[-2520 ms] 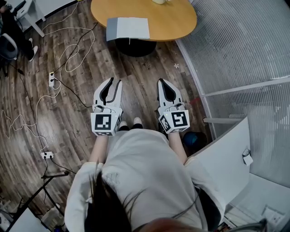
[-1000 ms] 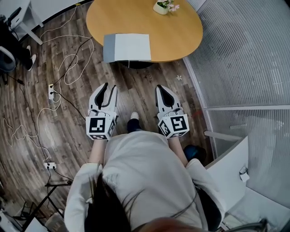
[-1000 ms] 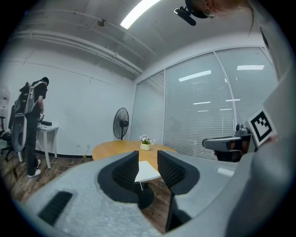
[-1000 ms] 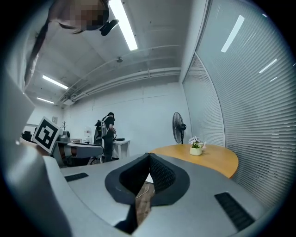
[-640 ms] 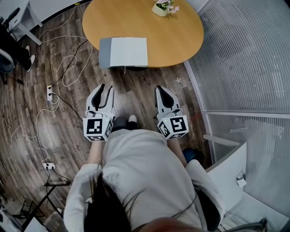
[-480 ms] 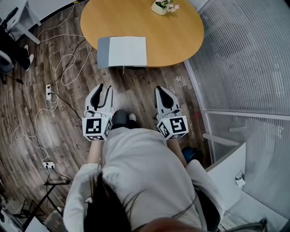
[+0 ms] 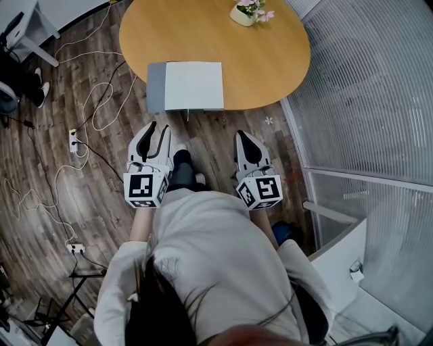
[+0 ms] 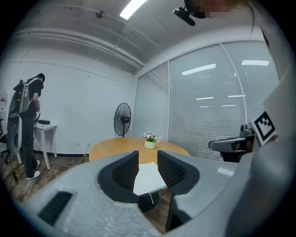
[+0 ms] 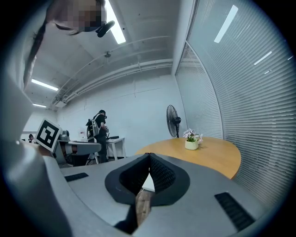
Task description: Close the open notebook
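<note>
- The open notebook (image 7: 193,86) lies flat on the near edge of the round wooden table (image 7: 270,61). There's a grey part on its left and a white page on its right, and a thin ribbon hangs off its front edge.
- The left gripper (image 7: 157,135) is held over the wood floor (image 7: 101,176), short of the table and well apart from the notebook. In the left gripper view its jaws stand apart with nothing between them. You just see the notebook's white page (image 8: 149,178) through the gap, way further off.
- The right gripper (image 7: 243,138) is next to it, also over the floor and pointing at the table. Its jaws are pressed together at the tips (image 9: 149,159), not holding anything.
- A small pot of flowers (image 7: 245,13) sits at the far side of the table.
- White cables and a power strip (image 7: 76,121) trail across the floor on the left.
- A glass wall with blinds (image 7: 365,88) runs down the right.
- A standing fan (image 8: 122,119) is over by the back wall.
</note>
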